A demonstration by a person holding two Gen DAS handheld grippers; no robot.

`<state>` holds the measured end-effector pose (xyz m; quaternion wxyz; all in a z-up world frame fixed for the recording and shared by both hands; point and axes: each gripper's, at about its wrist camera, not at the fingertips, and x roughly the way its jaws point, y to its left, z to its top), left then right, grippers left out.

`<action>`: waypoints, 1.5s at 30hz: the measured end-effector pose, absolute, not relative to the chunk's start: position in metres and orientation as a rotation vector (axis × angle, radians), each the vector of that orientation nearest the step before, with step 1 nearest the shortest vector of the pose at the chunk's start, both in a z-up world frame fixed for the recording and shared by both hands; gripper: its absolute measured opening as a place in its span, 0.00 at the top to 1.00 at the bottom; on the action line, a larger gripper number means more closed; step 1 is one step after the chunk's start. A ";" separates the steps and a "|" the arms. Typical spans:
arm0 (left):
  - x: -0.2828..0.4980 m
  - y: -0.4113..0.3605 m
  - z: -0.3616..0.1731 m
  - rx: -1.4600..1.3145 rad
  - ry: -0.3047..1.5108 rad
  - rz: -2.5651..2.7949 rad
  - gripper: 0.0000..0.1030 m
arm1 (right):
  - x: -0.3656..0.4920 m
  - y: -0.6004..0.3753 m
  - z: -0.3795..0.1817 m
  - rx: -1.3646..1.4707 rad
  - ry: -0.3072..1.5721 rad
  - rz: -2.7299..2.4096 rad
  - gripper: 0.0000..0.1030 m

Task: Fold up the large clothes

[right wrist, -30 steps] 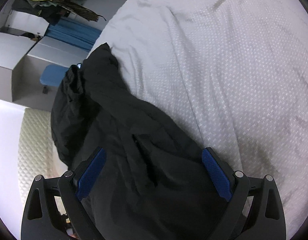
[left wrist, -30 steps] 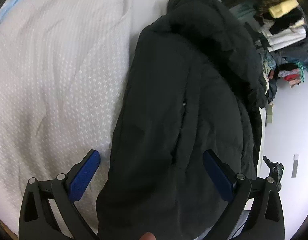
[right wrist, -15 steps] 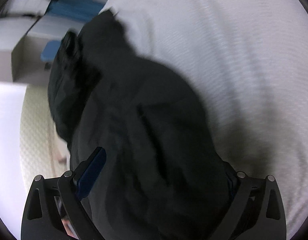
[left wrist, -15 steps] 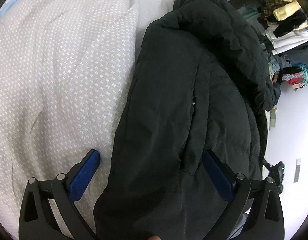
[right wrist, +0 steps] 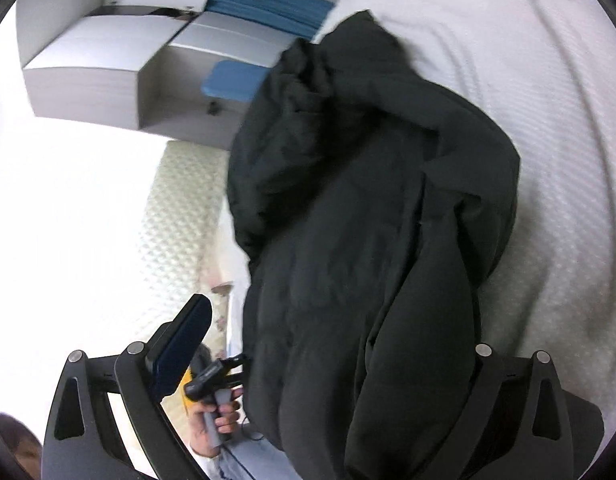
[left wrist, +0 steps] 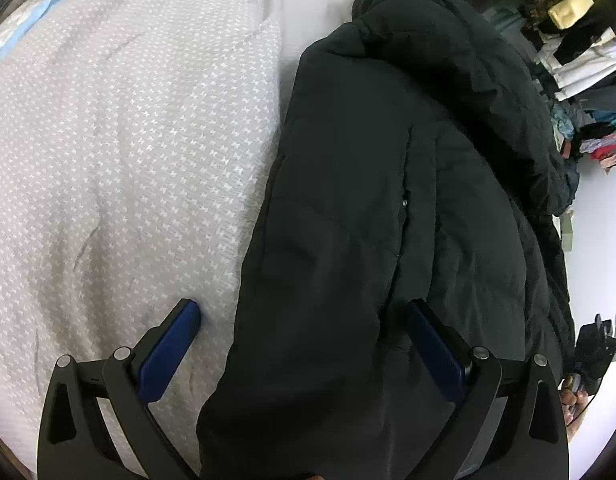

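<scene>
A large black padded jacket [left wrist: 348, 200] lies lengthwise on a white patterned bedspread [left wrist: 127, 140], its hood end far from me. My left gripper [left wrist: 303, 344] hovers open over the jacket's near hem, with one blue pad above the bedspread and the other above the jacket. In the right wrist view the jacket [right wrist: 368, 220] hangs bunched along the bed's edge. My right gripper [right wrist: 328, 344] is spread wide. Its left pad shows over the floor side, while black fabric drapes over and hides its right pad.
White cabinets [right wrist: 107, 68] and a blue cushion [right wrist: 231, 80] stand beyond the bed. A cream quilted bed side [right wrist: 175, 220] drops to a bright floor. A hand [right wrist: 215, 412] grips a black handle below. Piled clothes [left wrist: 580, 40] fill the far right.
The right wrist view has swung towards the bed's edge and floor, and jacket fabric now covers the right gripper's right pad. The left gripper has barely moved.
</scene>
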<state>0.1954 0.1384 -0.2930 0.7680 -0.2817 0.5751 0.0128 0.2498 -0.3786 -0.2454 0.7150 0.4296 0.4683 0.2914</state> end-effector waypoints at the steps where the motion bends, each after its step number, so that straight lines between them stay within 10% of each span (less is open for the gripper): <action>1: 0.196 0.139 -0.294 -0.606 1.249 0.030 0.01 | 0.251 -0.378 -0.247 0.948 1.047 0.633 0.03; 15: 0.205 0.128 -0.300 -0.612 1.208 0.012 0.06 | 0.264 -0.386 -0.311 0.919 1.344 0.274 0.03; 35: 0.204 0.137 -0.295 -0.786 1.135 -0.111 0.19 | 0.270 -0.350 -0.273 0.930 1.185 0.561 0.04; 45: 0.216 0.127 -0.294 -0.990 1.018 -0.328 0.37 | 0.271 -0.342 -0.252 0.915 1.090 0.707 0.30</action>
